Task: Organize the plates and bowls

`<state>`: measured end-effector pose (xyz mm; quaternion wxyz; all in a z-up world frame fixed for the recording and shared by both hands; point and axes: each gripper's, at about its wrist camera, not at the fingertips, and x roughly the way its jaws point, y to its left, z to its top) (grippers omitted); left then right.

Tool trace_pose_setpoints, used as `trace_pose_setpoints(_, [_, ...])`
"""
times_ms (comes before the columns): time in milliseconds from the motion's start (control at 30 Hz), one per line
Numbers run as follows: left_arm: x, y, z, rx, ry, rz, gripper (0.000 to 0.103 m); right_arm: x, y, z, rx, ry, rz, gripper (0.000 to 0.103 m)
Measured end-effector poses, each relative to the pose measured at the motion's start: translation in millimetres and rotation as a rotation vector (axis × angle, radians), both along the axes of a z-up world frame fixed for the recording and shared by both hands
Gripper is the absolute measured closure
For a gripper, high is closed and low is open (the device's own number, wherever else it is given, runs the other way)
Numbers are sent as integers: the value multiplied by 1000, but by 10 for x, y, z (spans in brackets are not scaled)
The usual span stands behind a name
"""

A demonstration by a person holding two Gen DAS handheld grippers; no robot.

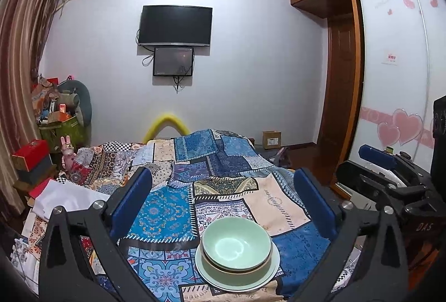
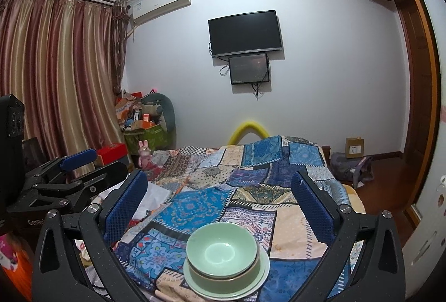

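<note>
Left wrist view: left gripper (image 1: 223, 196) stands with jaws spread as wide as they go, blue pads well apart, nothing between them and nothing held. Stack of dishes sits ahead of and below the fingertips, on the patchwork bedspread (image 1: 167, 218), a little toward the right-hand pad rather than centred. Count here: two bowls nested, the top bowl (image 1: 236, 242) pale green inside a lower bowl (image 1: 211, 264) with a brownish rim, both seated on one pale plate (image 1: 271, 272); whether a second plate lies under it cannot be told. All round, so no long axis to line up with; only the rim height matters. Right gripper (image 1: 382, 162) shows at the right edge of this view, off beside the stack and apart from it. Right wrist view: right gripper (image 2: 220, 196) likewise fully open and empty. Same stack ahead and below, nearly centred between the pads, slightly toward the left-hand one; top bowl (image 2: 221, 247), lower bowl (image 2: 207, 272), plate (image 2: 262, 277). Left gripper (image 2: 80, 159) visible at the left edge. Judgement: stack looks already assembled; both tools sit at similar range, the right better centred on it, so any further lift would fall more naturally to that hand.
</note>
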<state>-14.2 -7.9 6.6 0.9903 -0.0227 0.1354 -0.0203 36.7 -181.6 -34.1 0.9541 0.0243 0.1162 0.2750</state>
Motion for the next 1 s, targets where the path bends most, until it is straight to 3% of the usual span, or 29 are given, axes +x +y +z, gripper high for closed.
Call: trace_pose_setpoints(1000, [56, 22, -18, -12, 12, 2, 0, -13, -11, -5, -2, -3, 1, 0])
